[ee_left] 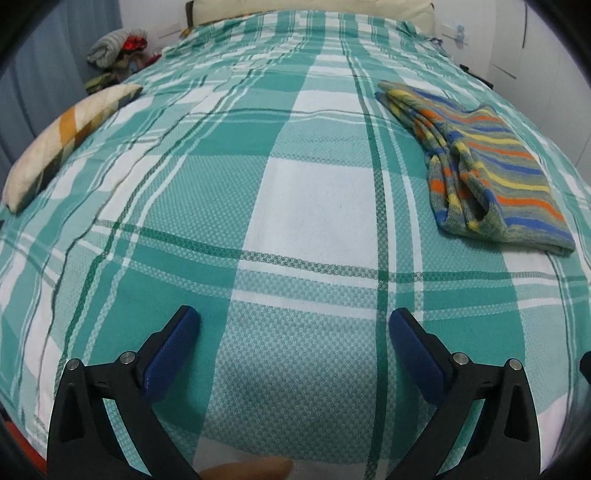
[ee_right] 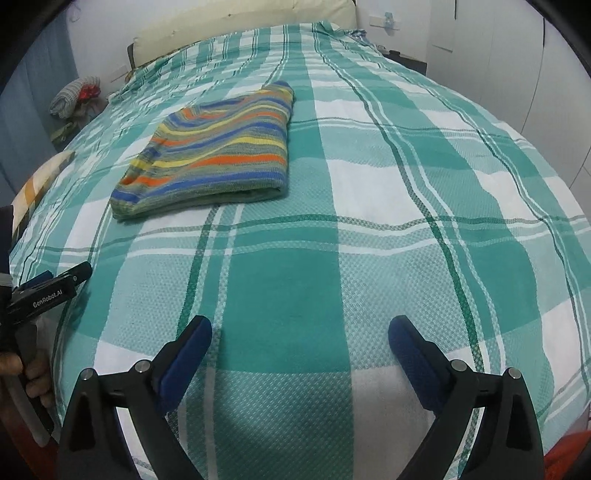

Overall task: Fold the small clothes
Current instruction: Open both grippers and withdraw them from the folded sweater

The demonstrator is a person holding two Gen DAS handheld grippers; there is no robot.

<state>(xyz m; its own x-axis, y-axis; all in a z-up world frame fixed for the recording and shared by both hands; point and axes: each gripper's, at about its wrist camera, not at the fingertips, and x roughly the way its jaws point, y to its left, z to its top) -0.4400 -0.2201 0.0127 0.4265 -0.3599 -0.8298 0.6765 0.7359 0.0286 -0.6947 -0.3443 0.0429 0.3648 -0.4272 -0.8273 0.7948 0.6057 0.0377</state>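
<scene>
Green-and-white plaid sheet (ee_left: 295,192) covers a bed that fills both views, with a cream headboard (ee_left: 303,11) along the top edge. At far left of the left wrist view a pillow (ee_left: 66,136) lies on the sheet's edge, and a pile of clothes (ee_left: 114,48) sits beyond it in the upper left. At lower centre the left gripper (ee_left: 294,325) hovers over bare sheet, its blue-padded fingers spread wide and holding nothing. On the right lies the sweater (ee_left: 491,166), folded into a flat striped bundle, its long axis running from the upper middle toward the lower right.

From the right wrist view the sweater (ee_right: 218,151) sits upper left, its long axis slanting from lower left to upper right, folded edge nearest the camera. The right gripper (ee_right: 300,332) is at lower centre, fingers wide apart and empty, well apart from the sweater.
</scene>
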